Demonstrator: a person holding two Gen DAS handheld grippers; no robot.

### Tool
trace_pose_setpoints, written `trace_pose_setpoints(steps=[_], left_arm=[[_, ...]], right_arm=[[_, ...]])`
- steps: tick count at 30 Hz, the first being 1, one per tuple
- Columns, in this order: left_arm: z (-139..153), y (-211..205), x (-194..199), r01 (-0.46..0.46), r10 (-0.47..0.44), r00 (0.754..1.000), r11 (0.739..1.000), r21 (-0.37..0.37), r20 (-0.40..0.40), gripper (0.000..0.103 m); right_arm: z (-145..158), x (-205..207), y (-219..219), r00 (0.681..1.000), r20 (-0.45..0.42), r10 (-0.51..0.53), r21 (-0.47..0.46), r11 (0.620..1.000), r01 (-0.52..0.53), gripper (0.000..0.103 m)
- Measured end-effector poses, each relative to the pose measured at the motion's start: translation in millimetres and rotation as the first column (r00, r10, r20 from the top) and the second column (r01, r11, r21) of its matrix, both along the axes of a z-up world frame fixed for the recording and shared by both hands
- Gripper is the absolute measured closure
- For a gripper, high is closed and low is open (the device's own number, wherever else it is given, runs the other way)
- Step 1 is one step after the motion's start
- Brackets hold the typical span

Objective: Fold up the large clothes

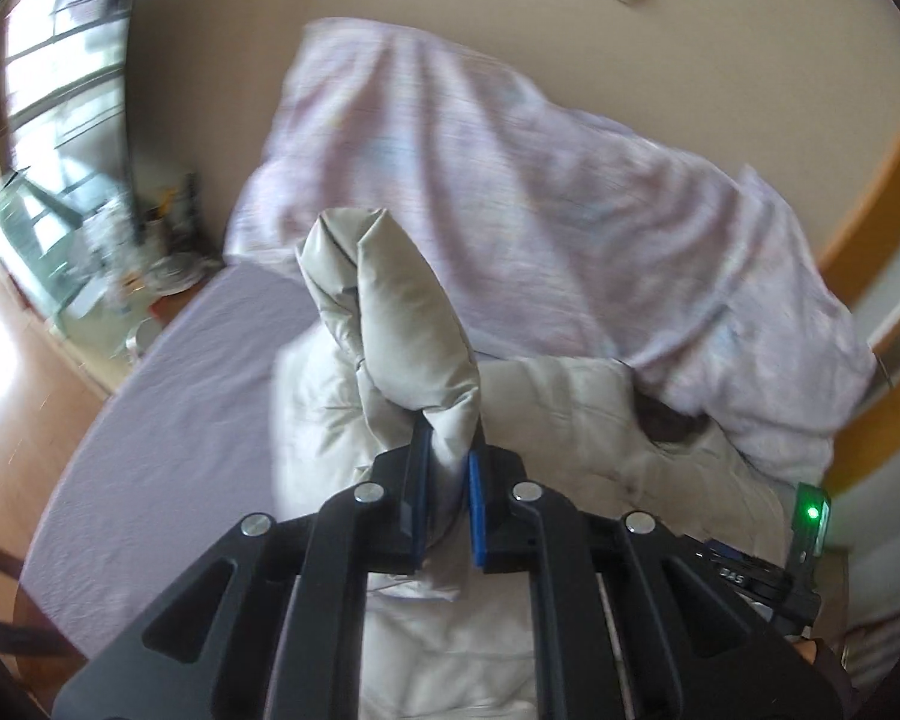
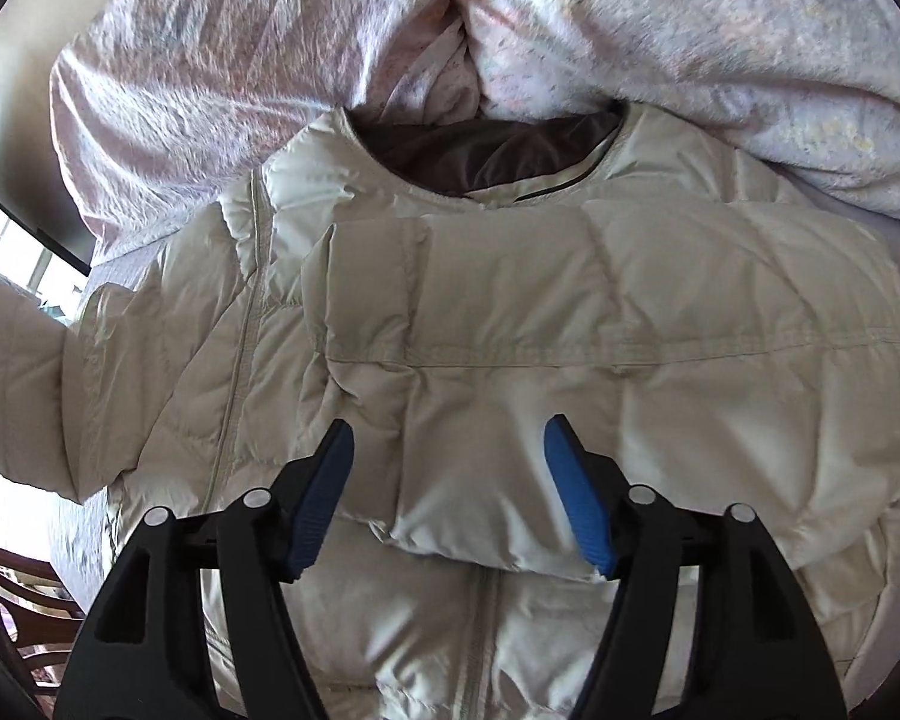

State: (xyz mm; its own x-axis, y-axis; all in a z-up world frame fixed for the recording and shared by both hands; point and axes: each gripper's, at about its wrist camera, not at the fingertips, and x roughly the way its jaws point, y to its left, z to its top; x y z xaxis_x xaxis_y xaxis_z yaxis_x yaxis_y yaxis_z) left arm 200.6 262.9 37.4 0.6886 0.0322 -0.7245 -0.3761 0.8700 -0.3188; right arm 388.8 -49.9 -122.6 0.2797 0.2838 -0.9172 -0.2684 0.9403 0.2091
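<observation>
A cream puffer jacket (image 2: 510, 312) lies front up on a bed, its dark-lined collar (image 2: 492, 156) toward the far side. One sleeve (image 2: 570, 396) is folded across the chest. My right gripper (image 2: 450, 480) is open just above that sleeve's cuff, holding nothing. My left gripper (image 1: 450, 480) is shut on the other sleeve (image 1: 402, 324) and holds it lifted above the jacket body (image 1: 570, 420). That lifted sleeve also shows at the left edge of the right wrist view (image 2: 24, 384).
A crumpled pale pink duvet (image 1: 510, 180) is heaped against the far side of the jacket. The lilac bed sheet (image 1: 180, 396) lies to the left. A cluttered side table (image 1: 120, 252) stands by the window, and a wooden chair (image 2: 12, 618) is at the bed's near left.
</observation>
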Motion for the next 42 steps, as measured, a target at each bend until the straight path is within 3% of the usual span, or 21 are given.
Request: trace_pose_setpoints(steps=[6,12,22,28,30,32,33,38,42], left_arm=[[0.2,-80.1,35.4,0.154,-0.154,0.988,0.988,0.012,0.006,0.092],[-7.6,-157.9,69.7,0.295,-0.294,0.956,0.955,0.018,-0.009,0.092],[-40.3,-235.3,100.9,0.413,-0.413,0.907,0.91,-0.016,-0.08,0.092],[-59.6,-257.4,107.9,0.452,-0.454,0.883,0.891,-0.044,-0.123,0.087],[-62.7,-259.5,106.7,0.458,-0.461,0.879,0.887,-0.054,-0.123,0.079],[-60.7,-257.6,104.2,0.454,-0.455,0.883,0.89,-0.039,-0.117,0.061],[-59.2,-255.3,102.2,0.449,-0.448,0.886,0.893,-0.021,-0.115,0.058],[-60.7,-229.9,96.3,0.406,-0.399,0.907,0.914,0.027,-0.138,0.058],[-67.0,-208.2,90.8,0.366,-0.354,0.921,0.929,0.049,-0.165,0.057]], right_arm=[[4.1,-3.0,-37.5,0.999,0.028,-0.037,0.01,0.999,0.036,0.035],[5.3,-5.1,-82.2,0.996,0.026,-0.091,0.031,0.995,0.09,0.035],[0.4,-9.8,-134.4,0.986,0.019,-0.163,0.046,0.986,0.162,0.035],[-1.0,-11.2,-144.3,0.983,0.02,-0.182,0.055,0.982,0.181,0.035],[-0.3,-11.3,-142.3,0.984,0.026,-0.179,0.061,0.982,0.177,0.035],[1.3,-12.6,-139.2,0.985,0.033,-0.168,0.075,0.983,0.165,0.035],[2.4,-13.3,-136.6,0.986,0.038,-0.163,0.082,0.984,0.159,0.038],[10.8,-11.4,-109.5,0.994,0.051,-0.097,0.126,0.988,0.09,0.056],[11.7,-8.1,-82.5,0.998,0.042,-0.047,0.146,0.989,0.04,0.057]])
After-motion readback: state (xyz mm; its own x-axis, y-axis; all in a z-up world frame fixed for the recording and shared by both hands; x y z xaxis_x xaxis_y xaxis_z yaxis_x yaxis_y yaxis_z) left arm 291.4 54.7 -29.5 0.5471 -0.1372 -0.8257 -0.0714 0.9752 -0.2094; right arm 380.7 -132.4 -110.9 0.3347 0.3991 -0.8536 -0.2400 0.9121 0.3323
